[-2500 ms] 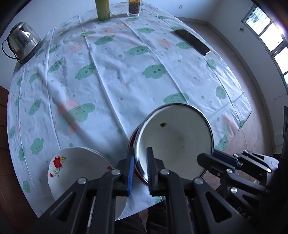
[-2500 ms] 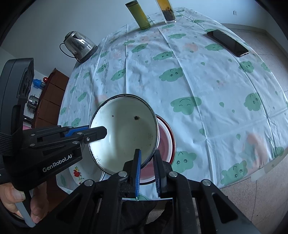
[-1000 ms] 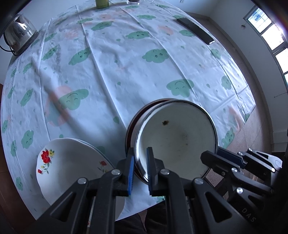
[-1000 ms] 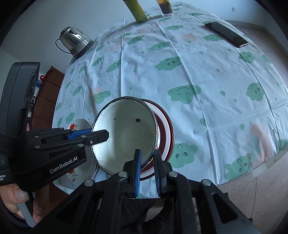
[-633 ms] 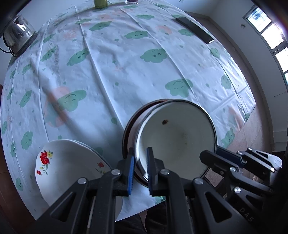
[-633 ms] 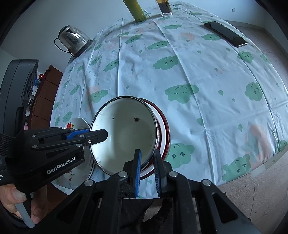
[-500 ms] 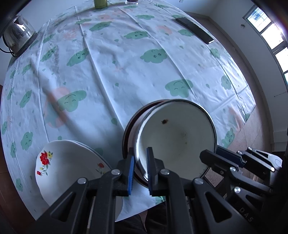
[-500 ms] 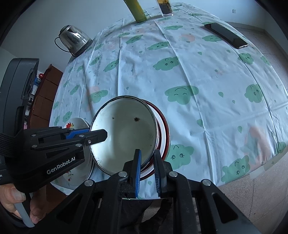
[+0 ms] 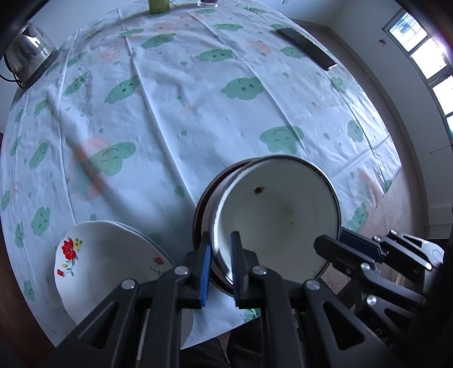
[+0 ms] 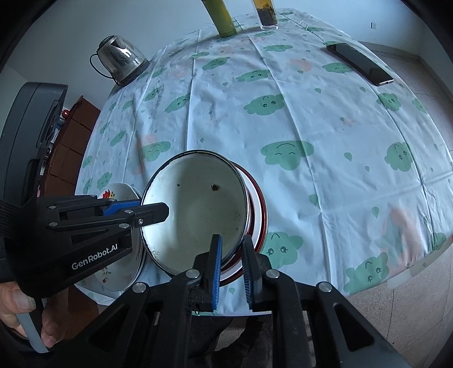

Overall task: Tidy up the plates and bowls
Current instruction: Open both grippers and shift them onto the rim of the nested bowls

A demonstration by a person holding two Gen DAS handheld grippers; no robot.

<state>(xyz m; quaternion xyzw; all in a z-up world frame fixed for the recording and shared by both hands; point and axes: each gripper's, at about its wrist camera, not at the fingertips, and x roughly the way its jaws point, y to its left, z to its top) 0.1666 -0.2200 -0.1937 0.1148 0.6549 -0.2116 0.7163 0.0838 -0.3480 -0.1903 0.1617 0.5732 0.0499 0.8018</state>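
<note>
Enamel bowl (image 9: 279, 215) pinched at its rim by left gripper (image 9: 220, 270) and right gripper (image 10: 230, 267) — both clamped — over the red-rimmed plate (image 10: 259, 211) at the near table edge; next, seat it level.

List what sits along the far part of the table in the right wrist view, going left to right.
Kettle → green bottle → glass with dark contents → black phone.

place: home dining room | signs: tablecloth (image 9: 175, 93), kettle (image 10: 121, 61), phone (image 10: 359, 63)
</note>
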